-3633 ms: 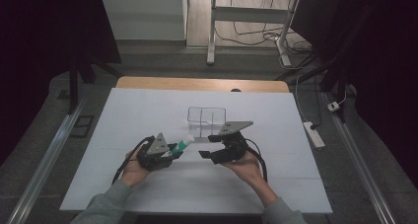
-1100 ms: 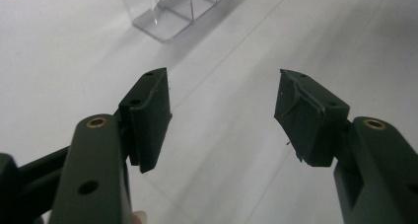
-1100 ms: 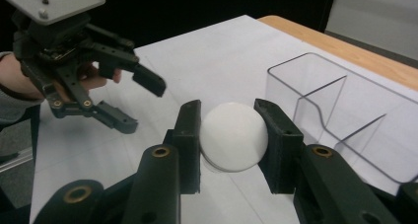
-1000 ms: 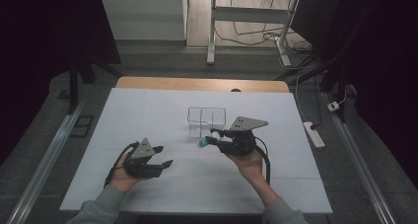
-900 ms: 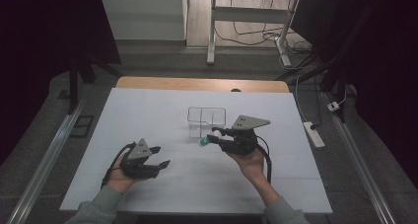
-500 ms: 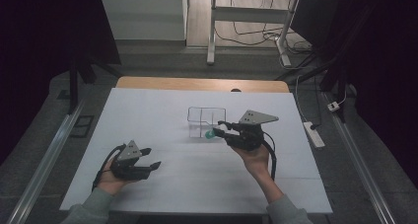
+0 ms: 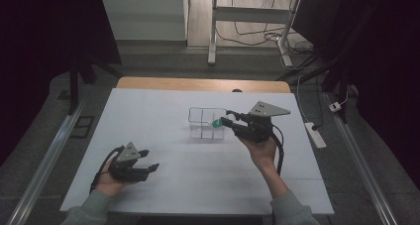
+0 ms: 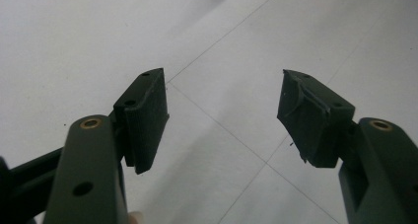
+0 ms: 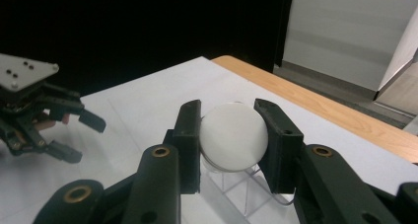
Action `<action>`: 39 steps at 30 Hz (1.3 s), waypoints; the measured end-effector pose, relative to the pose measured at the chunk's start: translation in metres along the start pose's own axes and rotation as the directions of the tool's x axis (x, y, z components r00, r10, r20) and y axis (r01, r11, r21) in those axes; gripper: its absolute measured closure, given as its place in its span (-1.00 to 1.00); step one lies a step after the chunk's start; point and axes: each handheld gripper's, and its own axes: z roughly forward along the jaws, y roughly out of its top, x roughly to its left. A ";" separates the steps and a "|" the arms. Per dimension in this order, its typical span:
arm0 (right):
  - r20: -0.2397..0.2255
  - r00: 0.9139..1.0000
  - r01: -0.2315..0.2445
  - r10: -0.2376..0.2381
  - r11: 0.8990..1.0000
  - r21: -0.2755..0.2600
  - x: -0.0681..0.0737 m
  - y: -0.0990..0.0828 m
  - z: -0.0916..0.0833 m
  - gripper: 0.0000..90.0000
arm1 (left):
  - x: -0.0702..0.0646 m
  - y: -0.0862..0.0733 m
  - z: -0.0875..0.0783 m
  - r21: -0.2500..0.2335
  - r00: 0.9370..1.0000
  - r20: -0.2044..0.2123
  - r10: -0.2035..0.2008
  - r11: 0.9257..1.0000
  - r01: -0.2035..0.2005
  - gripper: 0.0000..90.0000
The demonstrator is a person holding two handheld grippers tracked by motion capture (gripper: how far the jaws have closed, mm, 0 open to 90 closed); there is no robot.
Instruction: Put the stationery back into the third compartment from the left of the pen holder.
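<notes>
Bottle [image 9: 234, 136], white with a green end, clamped between the jaws of the right gripper [image 7: 229, 120], held above the clear divided box [image 7: 205, 122] mid-table; left gripper [image 7: 148, 166] low over the white table [image 7: 198, 175], jaws wide apart, nothing between them.

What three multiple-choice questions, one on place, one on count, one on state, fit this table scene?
1. Where is the clear box?
A. mid-table, just ahead of the right gripper
B. beside the left gripper
C. on the floor

2. How many grippers are held over the table?
A. one
B. two
C. three

3. How do the right gripper's jaws stand?
A. wide open, empty
B. shut on a white round bottle
C. shut on a cable

Key: 1 A, the high view shows the box at the right gripper's tip. 2 B, one gripper in each hand. 3 B, the right gripper view shows both jaws pressed against the bottle.
</notes>
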 end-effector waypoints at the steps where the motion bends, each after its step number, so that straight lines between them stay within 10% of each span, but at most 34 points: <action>1: 0.004 1.000 -0.004 0.004 1.000 0.000 -0.001 0.001 0.000 0.44 | 0.000 0.000 0.000 0.000 1.000 -0.002 0.001 1.000 -0.001 -0.22; 14: 0.117 0.993 -0.026 0.019 0.998 0.057 -0.021 -0.001 0.011 0.44 | 0.004 -0.002 -0.001 0.000 1.000 -0.008 -0.015 1.000 0.015 -0.22; 29: 0.156 0.987 -0.049 0.029 0.991 0.123 -0.036 -0.014 0.042 0.27 | 0.005 -0.004 0.002 0.015 1.000 -0.022 -0.017 1.000 0.018 -0.23; 39: 0.150 0.988 -0.066 0.047 0.991 0.120 -0.036 -0.017 0.031 0.05 | 0.006 -0.004 0.003 0.018 1.000 -0.023 -0.017 1.000 0.018 -0.23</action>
